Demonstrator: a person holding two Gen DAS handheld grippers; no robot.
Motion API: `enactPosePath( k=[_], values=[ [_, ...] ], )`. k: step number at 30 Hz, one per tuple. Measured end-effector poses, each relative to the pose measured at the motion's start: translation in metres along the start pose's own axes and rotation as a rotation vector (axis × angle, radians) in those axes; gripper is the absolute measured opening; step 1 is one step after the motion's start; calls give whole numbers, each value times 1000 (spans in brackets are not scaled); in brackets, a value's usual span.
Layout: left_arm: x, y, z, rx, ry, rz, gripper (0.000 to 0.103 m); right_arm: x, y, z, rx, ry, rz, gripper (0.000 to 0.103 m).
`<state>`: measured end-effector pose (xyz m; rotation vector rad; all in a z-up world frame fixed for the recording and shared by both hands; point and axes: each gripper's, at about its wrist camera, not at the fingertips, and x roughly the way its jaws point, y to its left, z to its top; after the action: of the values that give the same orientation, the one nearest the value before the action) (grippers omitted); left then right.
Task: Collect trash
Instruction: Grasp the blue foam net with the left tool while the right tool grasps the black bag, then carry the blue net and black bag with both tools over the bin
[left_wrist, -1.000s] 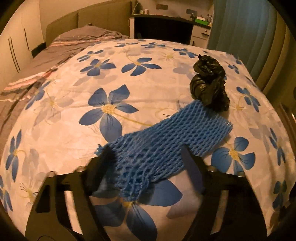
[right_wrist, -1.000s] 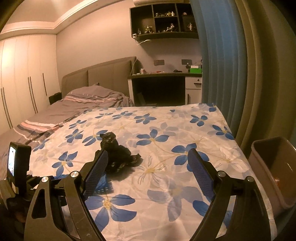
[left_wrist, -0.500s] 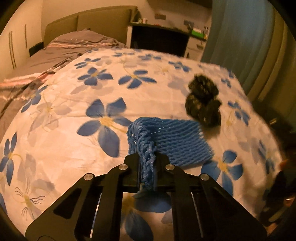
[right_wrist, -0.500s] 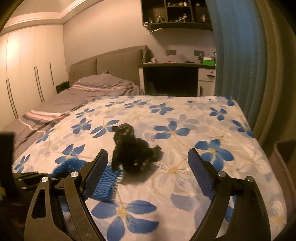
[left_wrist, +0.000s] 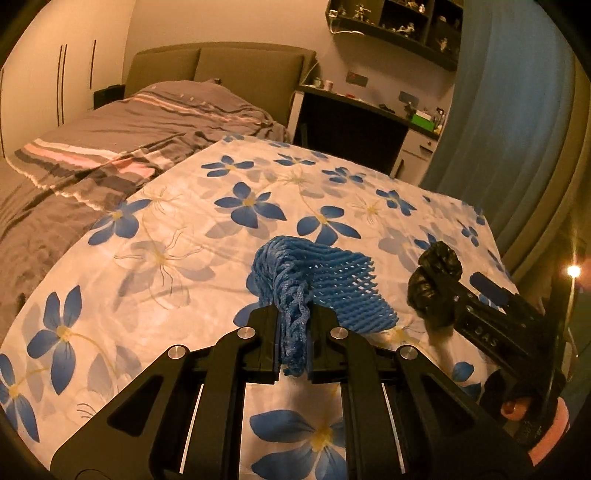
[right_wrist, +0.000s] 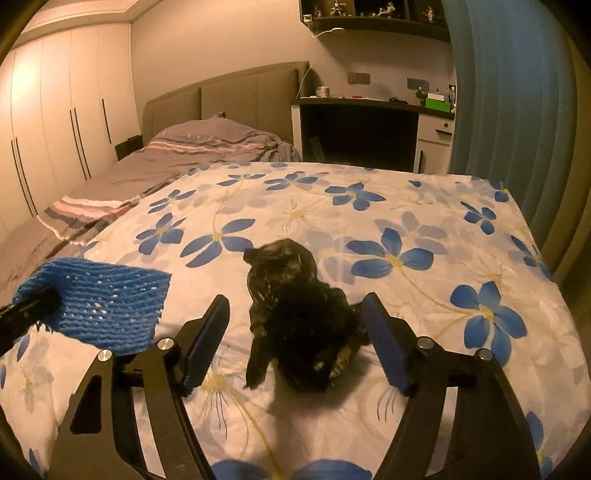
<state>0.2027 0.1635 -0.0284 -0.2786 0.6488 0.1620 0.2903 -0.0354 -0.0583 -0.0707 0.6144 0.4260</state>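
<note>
My left gripper (left_wrist: 293, 332) is shut on one end of a blue foam net sleeve (left_wrist: 332, 284) and holds it lifted over the flowered bedspread (left_wrist: 177, 236). The sleeve also shows at the left of the right wrist view (right_wrist: 107, 299). A crumpled black plastic bag (right_wrist: 295, 317) lies on the bedspread. My right gripper (right_wrist: 297, 347) is open, with its blue-padded fingers on either side of the bag. In the left wrist view the bag (left_wrist: 434, 288) sits at the tip of the right gripper.
A grey striped blanket (right_wrist: 207, 151) covers the bed's far left part. A dark desk (right_wrist: 362, 133) stands behind the bed and a blue curtain (right_wrist: 513, 92) hangs at the right. The bed's right edge drops off near the curtain.
My left gripper closed on the blue net sleeve and lifted it off the bedspread. My right gripper moved forward and down, so its open fingers now straddle the black bag.
</note>
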Motion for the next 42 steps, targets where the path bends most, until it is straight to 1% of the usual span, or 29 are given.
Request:
enactPosePath(
  k=[1,3,4,5,6,8,11,15,19,21,26,28,30,31,37,39,42],
  values=[
    [1,0,0,-1,2,0,8,2,1,1,-5,6,0,64],
    [1,1,0,-3,5,-2,8,7,3,1,-17,31,12,47],
    [1,0,0,-4,6,-3,8,8,4,1,-21,43,19,41],
    [1,0,0,-3,6,-4,8,10,4,1,-25,51,21,29],
    [1,-1,-1,0,8,-7,8,9,4,0,-28,53,27,20],
    [0,-5,-2,6,7,-10,8,7,4,-1,-40,48,30,7],
    [-1,-12,-2,20,4,-19,8,-1,1,-3,-37,31,28,4],
    [-6,-27,-2,46,-7,-38,8,-25,-11,-3,-20,-13,18,4],
    [-13,-57,-1,91,-19,-78,8,-60,-34,-5,14,-64,0,3],
    [-15,-76,-1,118,-22,-112,8,-76,-47,-6,27,-85,-13,3],
    [-24,-146,-6,217,-40,-220,8,-128,-92,-17,67,-149,-83,3],
    [-27,-180,-10,260,-43,-276,8,-148,-112,-24,89,-171,-122,3],
    [-29,-207,-15,289,-44,-319,8,-165,-131,-30,113,-189,-159,3],
    [-30,-227,-18,308,-44,-352,8,-175,-142,-34,126,-201,-184,3],
    [-31,-320,-38,391,-49,-495,8,-222,-203,-58,201,-253,-346,3],
    [-29,-346,-46,412,-37,-537,8,-235,-226,-67,241,-266,-398,3],
    [-23,-382,-59,448,-25,-580,9,-248,-253,-79,291,-272,-453,3]
  ],
)
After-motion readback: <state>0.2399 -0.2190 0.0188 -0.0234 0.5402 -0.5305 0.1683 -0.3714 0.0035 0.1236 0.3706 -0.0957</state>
